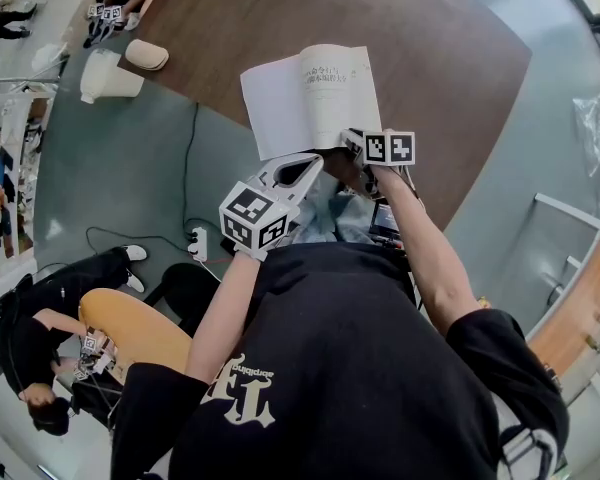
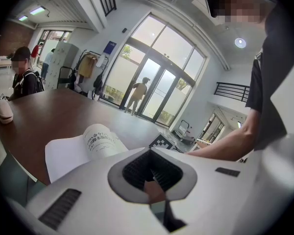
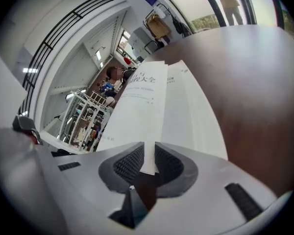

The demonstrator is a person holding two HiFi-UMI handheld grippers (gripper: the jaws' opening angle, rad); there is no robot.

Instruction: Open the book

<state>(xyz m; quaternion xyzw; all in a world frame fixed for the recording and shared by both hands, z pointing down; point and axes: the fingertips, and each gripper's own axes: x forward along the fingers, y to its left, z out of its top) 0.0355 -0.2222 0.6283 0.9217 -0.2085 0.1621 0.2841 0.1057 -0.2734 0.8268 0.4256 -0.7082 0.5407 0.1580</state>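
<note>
The white paperback book (image 1: 310, 98) lies at the near edge of the round brown wooden counter (image 1: 450, 58), its left part reaching past the rim. I judge the opening as mostly done. The cover lies spread flat to the left, and the printed title leaf stands curled up over the rest of the block. My right gripper (image 1: 352, 140) has its jaws pinching the near edge of that leaf, and the thin white sheet runs straight between the ribbed pads. My left gripper (image 1: 315, 160) hangs just beside the book's near edge, jaws pressed together with nothing in them. As I see it, the leaf has yet to be carried over to the left and let go so the book rests open on its own.

By count there is one book, one counter and two grippers. One pale rounded object (image 1: 146, 55) sits on the far rim, well apart.
</note>
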